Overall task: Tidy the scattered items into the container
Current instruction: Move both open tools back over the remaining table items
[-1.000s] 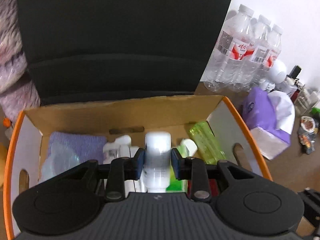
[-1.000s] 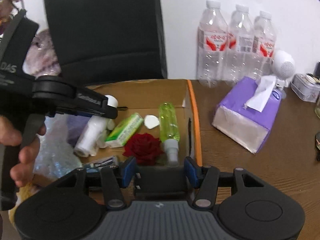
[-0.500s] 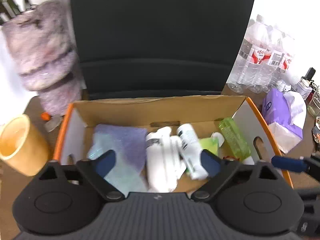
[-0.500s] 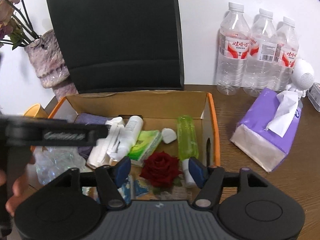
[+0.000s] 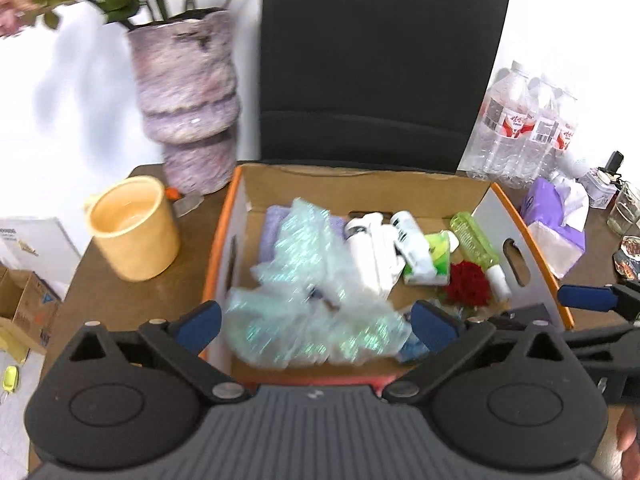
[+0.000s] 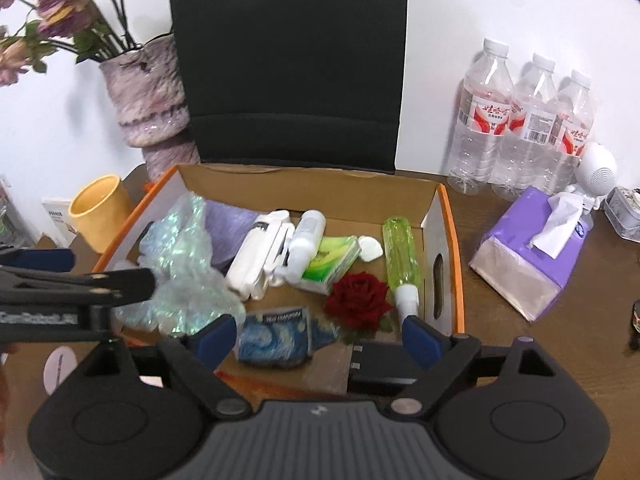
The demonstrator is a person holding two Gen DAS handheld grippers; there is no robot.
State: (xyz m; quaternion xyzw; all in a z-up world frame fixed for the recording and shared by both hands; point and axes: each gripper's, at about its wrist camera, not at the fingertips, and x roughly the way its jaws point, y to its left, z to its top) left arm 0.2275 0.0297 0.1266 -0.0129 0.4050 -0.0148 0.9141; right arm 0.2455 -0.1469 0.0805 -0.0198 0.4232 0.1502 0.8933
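Leftmost, at nine o'clock of the right wrist view, a yellow cup (image 6: 98, 210) is seen beside the cardboard box (image 6: 308, 180), with a purple vase (image 6: 150, 100) at ten o'clock behind it. Inside the box, a crumpled iridescent plastic bag (image 6: 180, 276) is lodged against the left wall, over a purple cloth (image 6: 230, 224). Next, a white bottle (image 6: 304, 238) is laid beside a flat white case (image 6: 256, 256) near the middle, touching a green tissue pack (image 6: 332, 258). Then a red rose (image 6: 356, 300) and a blue printed packet (image 6: 276, 336) are found toward six o'clock, and a green spray bottle (image 6: 400, 264) is laid along the right wall. The left gripper (image 5: 316, 328) is held spread wide and empty above the bag; the right gripper (image 6: 316, 338) is likewise spread, gripping nothing. At three o'clock, outside the box, a purple tissue packet (image 6: 528, 260) is set near three water bottles (image 6: 528, 124).
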